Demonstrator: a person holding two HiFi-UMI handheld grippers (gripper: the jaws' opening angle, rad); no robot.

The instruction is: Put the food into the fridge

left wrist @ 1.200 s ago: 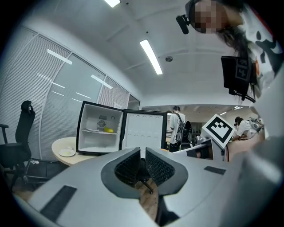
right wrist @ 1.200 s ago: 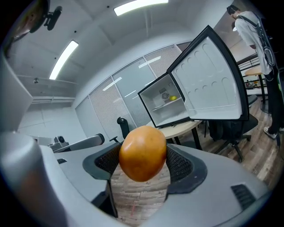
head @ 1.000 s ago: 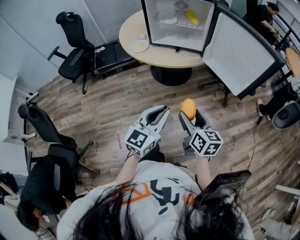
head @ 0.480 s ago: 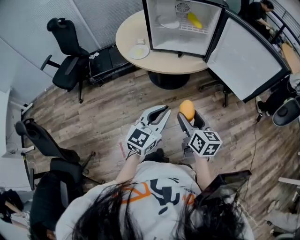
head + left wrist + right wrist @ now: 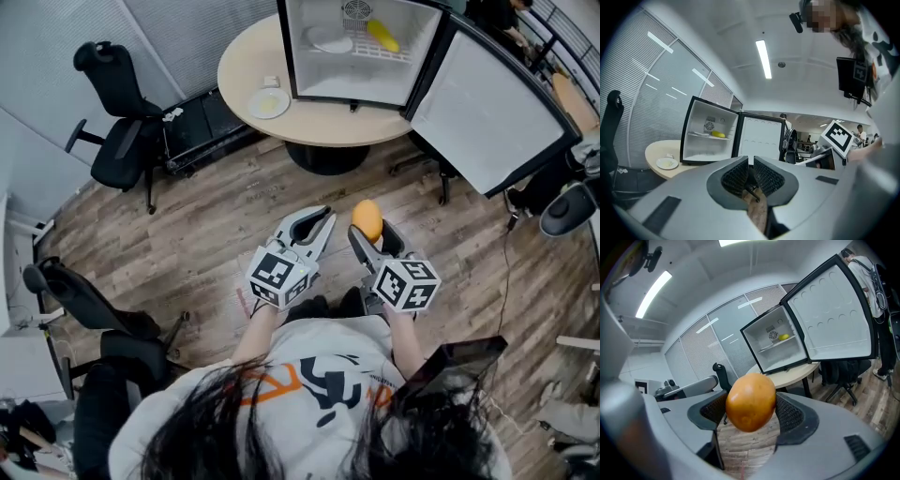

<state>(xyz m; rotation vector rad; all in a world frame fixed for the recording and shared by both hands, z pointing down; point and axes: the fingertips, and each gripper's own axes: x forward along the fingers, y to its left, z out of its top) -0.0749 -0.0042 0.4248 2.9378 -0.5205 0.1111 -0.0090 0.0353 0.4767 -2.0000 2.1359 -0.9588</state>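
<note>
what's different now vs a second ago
Nothing was taken hold of or let go. In the head view the table, its plate and the black chair slid left and slightly down, so the person seems to be moving. Unchanged: right gripper shut on the orange fruit, left gripper shut and empty, fridge door open.

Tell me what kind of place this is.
Probably an office: swivel chairs on a wood floor, a round table with a small fridge on it, and blinds along the wall.
</note>
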